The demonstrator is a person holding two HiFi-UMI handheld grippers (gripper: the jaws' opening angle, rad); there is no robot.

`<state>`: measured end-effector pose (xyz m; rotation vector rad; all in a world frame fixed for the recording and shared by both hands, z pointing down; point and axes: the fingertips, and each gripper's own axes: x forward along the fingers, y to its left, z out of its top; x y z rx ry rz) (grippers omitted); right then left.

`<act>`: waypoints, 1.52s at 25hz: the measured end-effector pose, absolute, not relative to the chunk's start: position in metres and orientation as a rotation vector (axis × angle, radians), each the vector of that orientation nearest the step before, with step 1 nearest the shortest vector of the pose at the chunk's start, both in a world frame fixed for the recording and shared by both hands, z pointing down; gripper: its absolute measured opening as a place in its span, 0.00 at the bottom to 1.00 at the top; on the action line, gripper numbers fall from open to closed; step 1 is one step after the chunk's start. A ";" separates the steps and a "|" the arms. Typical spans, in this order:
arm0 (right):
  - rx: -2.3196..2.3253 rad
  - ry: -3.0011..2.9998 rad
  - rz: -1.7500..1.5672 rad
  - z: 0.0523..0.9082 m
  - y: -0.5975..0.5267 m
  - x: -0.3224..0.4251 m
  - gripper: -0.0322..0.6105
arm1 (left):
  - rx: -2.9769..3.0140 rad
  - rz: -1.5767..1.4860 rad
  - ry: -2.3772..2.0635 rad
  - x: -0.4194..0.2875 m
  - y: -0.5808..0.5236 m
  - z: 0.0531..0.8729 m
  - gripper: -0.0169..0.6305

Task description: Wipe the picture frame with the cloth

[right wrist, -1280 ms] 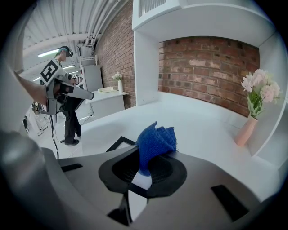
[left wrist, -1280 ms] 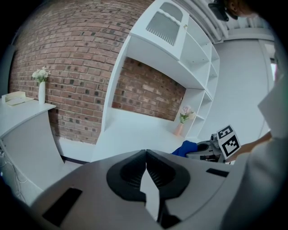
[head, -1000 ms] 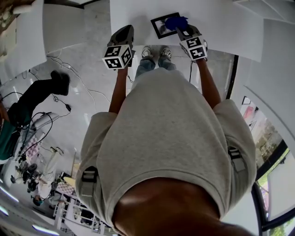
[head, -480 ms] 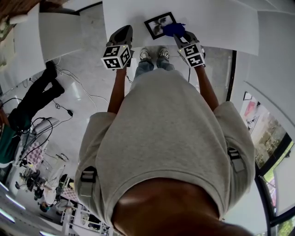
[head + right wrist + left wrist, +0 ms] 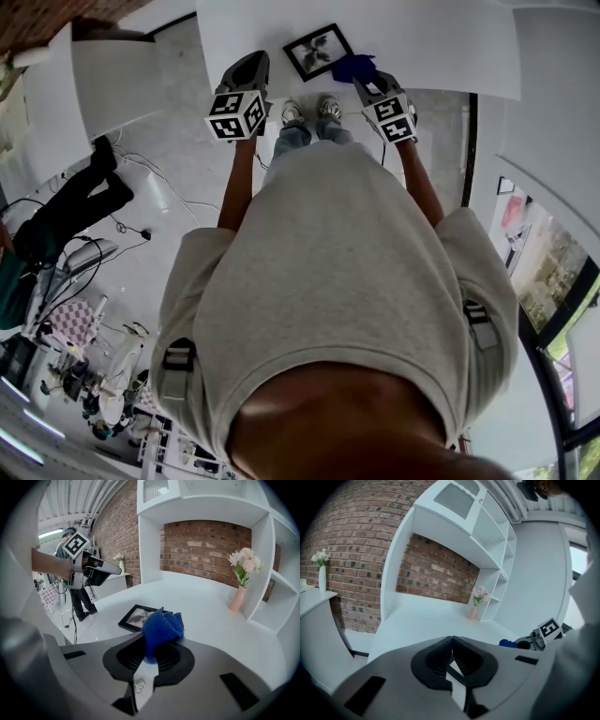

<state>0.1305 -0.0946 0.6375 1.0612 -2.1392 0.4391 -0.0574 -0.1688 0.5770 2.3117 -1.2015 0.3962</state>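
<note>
Overhead, my right claw (image 5: 364,80) carries the blue cloth (image 5: 352,67) just beside the picture frame (image 5: 317,51), which lies flat on the white counter (image 5: 422,37). The left gripper view shows my left claw (image 5: 451,654) clenched on nothing. In the right gripper view the cloth is pinched tight, with the frame just beyond it. I judge the wiping itself is left to do.

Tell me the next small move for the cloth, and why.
Probably ease the right hand-held gripper forward, left and down, so the cloth presses onto the frame. The jaws are shut on the cloth, which sits at the frame's right side. Contact can't be confirmed, and most of the frame lies uncovered to the cloth's left.
</note>
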 end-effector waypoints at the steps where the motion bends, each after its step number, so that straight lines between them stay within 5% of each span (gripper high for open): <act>1: 1.065 -2.137 0.436 0.636 -0.094 0.132 0.14 | 2.314 0.395 -1.199 -0.056 -0.169 0.577 0.05; 19: 1.092 -2.197 0.279 0.591 -0.167 0.127 0.14 | 2.257 0.359 -1.293 -0.083 -0.166 0.573 0.05; 38: 1.025 -2.164 0.297 0.635 -0.204 0.115 0.14 | 2.197 0.376 -1.355 -0.111 -0.163 0.578 0.05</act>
